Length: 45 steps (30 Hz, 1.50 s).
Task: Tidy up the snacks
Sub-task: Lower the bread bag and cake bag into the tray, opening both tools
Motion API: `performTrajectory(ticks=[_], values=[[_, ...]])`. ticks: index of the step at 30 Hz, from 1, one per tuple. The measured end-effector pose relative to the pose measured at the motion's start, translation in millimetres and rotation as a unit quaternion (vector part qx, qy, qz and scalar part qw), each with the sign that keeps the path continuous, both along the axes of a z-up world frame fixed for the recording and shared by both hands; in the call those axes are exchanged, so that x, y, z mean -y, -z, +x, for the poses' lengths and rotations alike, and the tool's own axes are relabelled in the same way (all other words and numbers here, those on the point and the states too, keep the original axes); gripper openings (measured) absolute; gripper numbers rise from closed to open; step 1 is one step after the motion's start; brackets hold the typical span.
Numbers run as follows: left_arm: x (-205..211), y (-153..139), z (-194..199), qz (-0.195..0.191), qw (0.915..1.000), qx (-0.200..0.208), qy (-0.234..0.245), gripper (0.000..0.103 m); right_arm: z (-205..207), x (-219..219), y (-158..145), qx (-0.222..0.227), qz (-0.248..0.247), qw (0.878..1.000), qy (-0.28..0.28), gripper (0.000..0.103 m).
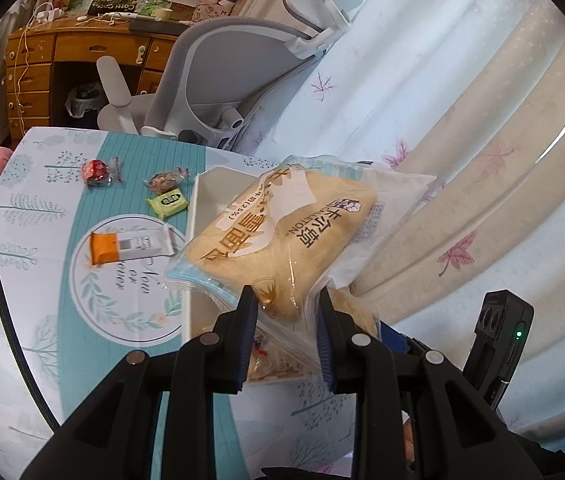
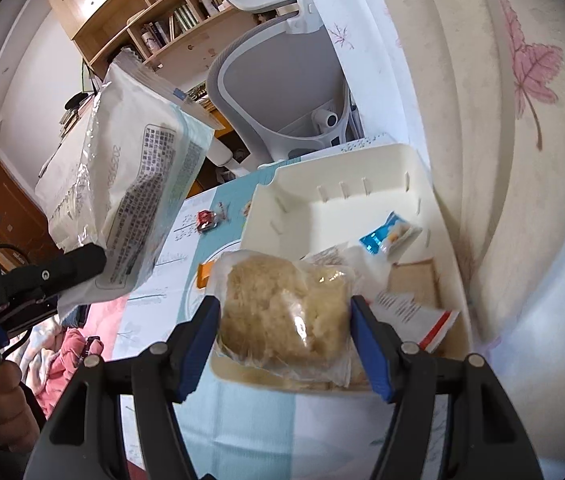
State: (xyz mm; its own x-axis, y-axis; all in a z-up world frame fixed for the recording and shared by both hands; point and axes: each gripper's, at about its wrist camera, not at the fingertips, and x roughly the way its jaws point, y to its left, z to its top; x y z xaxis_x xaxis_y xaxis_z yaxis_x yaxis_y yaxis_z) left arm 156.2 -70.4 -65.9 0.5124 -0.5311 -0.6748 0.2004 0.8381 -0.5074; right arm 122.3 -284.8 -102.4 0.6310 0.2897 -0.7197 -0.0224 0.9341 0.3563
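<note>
The left gripper (image 1: 285, 312) is clenched on the lower end of a bread pack (image 1: 278, 236), a clear wrapper with a blue serrated edge and brown print over a pale yellow bun; the pack sits at the centre of the left wrist frame, lifted and tilted above the near edge of a white bin (image 1: 196, 208). In the right wrist view the same pack (image 2: 130, 184) shows its white back with a block of small print at the upper left of the frame, pinched by the left gripper (image 2: 94, 264) at the left edge, with a hand (image 2: 6, 408) on the handle below it. The right gripper (image 2: 282, 320) is grasping a second bun (image 2: 282, 312) in clear wrap, its blue pads pressed on both sides, low in the centre of that frame over the near rim of the bin (image 2: 362, 168). Inside the bin, right of centre, lie a small blue packet (image 2: 388, 236) and a white packet with a red stripe (image 2: 414, 316). Left of the bin in the left wrist view, on the teal patterned tablecloth (image 1: 42, 320), rest an orange bar (image 1: 126, 246), a green packet (image 1: 167, 202), a red candy (image 1: 96, 172) and a brownish wrapped sweet (image 1: 164, 180) just above the green one. A grey chair (image 1: 218, 76) stands behind the table, with a floral curtain (image 1: 462, 120) filling the right of both frames and a wooden desk (image 1: 62, 60) at the upper left.
</note>
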Motion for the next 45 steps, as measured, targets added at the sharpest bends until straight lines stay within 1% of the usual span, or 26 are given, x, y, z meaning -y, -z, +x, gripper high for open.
performTrajectory(ticks=[11,14,15,16,18,20,22,24,28,34,45], values=[[43.8,15.8,31.2,0.008,0.9999,-0.007,-0.012,0.026,33.0,37.5,2.8,0.013,-0.026,0.999,-0.016,0.066],[54.1,19.5,38.3,0.022,0.9997,-0.012,-0.004,0.029,39.8,38.7,2.1,0.017,-0.036,0.999,-0.022,0.066],[57.0,22.3,40.9,0.031,0.9993,-0.019,-0.002,0.036,41.1,39.0,3.0,0.014,-0.039,0.999,-0.024,0.067],[57.9,24.4,41.8,0.037,0.9990,-0.024,-0.003,0.041,42.5,39.7,4.7,0.008,-0.041,0.999,-0.024,0.068],[56.5,27.7,42.3,0.042,0.9985,-0.032,-0.017,0.059,45.8,42.3,13.1,-0.020,-0.034,0.999,-0.025,0.069],[52.3,30.3,41.9,0.038,0.9982,-0.039,-0.025,0.066,47.8,45.8,20.2,-0.041,-0.018,0.999,-0.024,0.069],[47.2,32.3,40.5,0.037,0.9977,-0.047,-0.031,0.069,47.8,48.5,23.7,-0.051,-0.007,0.999,-0.018,0.070],[42.3,33.6,39.2,0.041,0.9971,-0.053,-0.036,0.074,47.2,48.3,24.6,-0.054,-0.007,0.998,-0.013,0.075],[29.9,36.4,33.7,0.043,0.9961,-0.061,-0.046,0.077,44.9,44.1,25.2,-0.056,-0.006,0.998,-0.008,0.078],[9.1,44.5,22.2,0.047,0.9942,-0.078,-0.057,0.078,41.8,30.7,30.8,-0.070,0.005,0.997,-0.005,0.079],[-51.1,55.7,-1.8,0.070,0.9892,-0.114,-0.059,0.079,32.4,-25.1,37.8,-0.101,0.034,0.994,0.003,0.079]])
